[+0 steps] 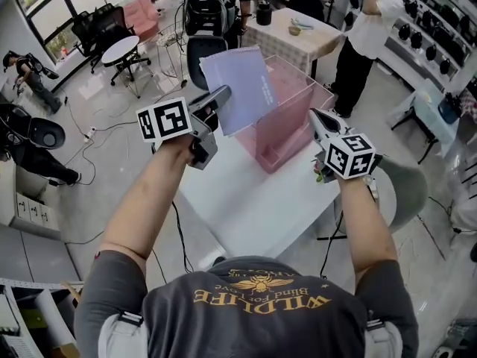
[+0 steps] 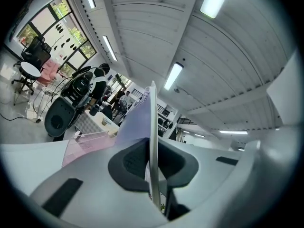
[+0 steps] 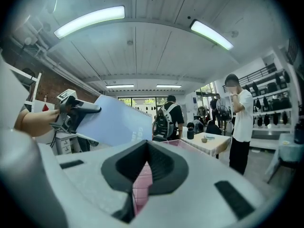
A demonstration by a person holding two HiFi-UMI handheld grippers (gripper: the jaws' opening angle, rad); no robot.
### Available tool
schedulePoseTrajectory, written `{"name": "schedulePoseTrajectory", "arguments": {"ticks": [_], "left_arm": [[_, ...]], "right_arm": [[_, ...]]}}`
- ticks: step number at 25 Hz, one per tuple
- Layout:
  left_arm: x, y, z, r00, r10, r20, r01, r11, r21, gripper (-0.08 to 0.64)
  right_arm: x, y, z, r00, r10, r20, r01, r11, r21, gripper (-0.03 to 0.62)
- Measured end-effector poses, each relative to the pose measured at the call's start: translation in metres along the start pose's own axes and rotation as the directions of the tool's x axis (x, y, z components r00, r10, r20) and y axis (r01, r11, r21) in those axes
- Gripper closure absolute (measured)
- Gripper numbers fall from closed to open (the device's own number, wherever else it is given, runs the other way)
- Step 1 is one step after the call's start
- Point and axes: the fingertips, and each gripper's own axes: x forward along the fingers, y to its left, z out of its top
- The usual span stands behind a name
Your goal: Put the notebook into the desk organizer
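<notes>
My left gripper (image 1: pixel 222 95) is shut on a thin lavender notebook (image 1: pixel 240 88), which stands upright and slightly tilted over the left side of the pink see-through desk organizer (image 1: pixel 291 121). The left gripper view shows the notebook (image 2: pixel 135 122) edge-on, pinched between the pads (image 2: pixel 130 163), with the organizer (image 2: pixel 85 144) lower left. My right gripper (image 1: pixel 314 116) hovers at the organizer's right corner, shut and holding nothing. From the right gripper (image 3: pixel 147 148) I see the notebook (image 3: pixel 114 120) at the left and the organizer's rim (image 3: pixel 178 144) just ahead. The organizer stands on a white table (image 1: pixel 253 200).
A black office chair (image 1: pixel 205 51) stands just behind the white table. Further back is a table with a checked cloth (image 1: pixel 287 36), and a person in a white shirt (image 1: pixel 369 21) stands at its right. Cables lie on the floor at the left (image 1: pixel 112 133).
</notes>
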Motion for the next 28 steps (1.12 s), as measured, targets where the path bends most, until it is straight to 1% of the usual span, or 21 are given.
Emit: {"name": "schedulePoseTrajectory", "arguments": {"ticks": [5, 10, 13, 16, 20, 22, 26, 28], "left_arm": [[0.045, 0.001, 0.017, 0.999, -0.050, 0.016, 0.050, 0.999, -0.008, 0.531], [0.092, 0.013, 0.022, 0.997, -0.067, 0.029, 0.069, 0.997, -0.043, 0.529], [0.123, 0.022, 0.020, 0.997, -0.074, 0.025, 0.076, 0.994, -0.079, 0.529], [0.152, 0.036, 0.017, 0.997, -0.078, 0.026, 0.081, 0.988, -0.133, 0.529], [0.184, 0.063, 0.007, 0.998, -0.058, 0.028, 0.062, 0.979, -0.197, 0.529], [0.195, 0.079, -0.005, 0.999, -0.040, 0.022, 0.044, 0.970, -0.241, 0.529], [0.200, 0.115, -0.030, 1.000, -0.001, 0.027, 0.010, 0.936, -0.352, 0.529], [0.198, 0.134, -0.042, 0.999, 0.037, 0.007, -0.031, 0.925, -0.378, 0.529]], "right_arm": [[0.000, -0.005, 0.001, 1.000, -0.006, 0.006, 0.006, 1.000, -0.006, 0.592], [-0.001, -0.013, -0.005, 1.000, -0.016, 0.003, 0.016, 1.000, 0.004, 0.592], [-0.002, -0.021, -0.009, 1.000, -0.025, -0.004, 0.025, 1.000, 0.008, 0.592], [-0.001, -0.028, -0.014, 0.999, -0.034, -0.007, 0.034, 0.999, 0.014, 0.592], [0.003, -0.038, -0.019, 0.999, -0.038, -0.014, 0.038, 0.999, 0.023, 0.592], [0.004, -0.041, -0.022, 0.999, -0.039, -0.018, 0.039, 0.999, 0.026, 0.592], [0.007, -0.043, -0.028, 0.999, -0.039, -0.025, 0.039, 0.999, 0.030, 0.592], [0.009, -0.044, -0.030, 0.999, -0.037, -0.028, 0.038, 0.999, 0.028, 0.592]]}}
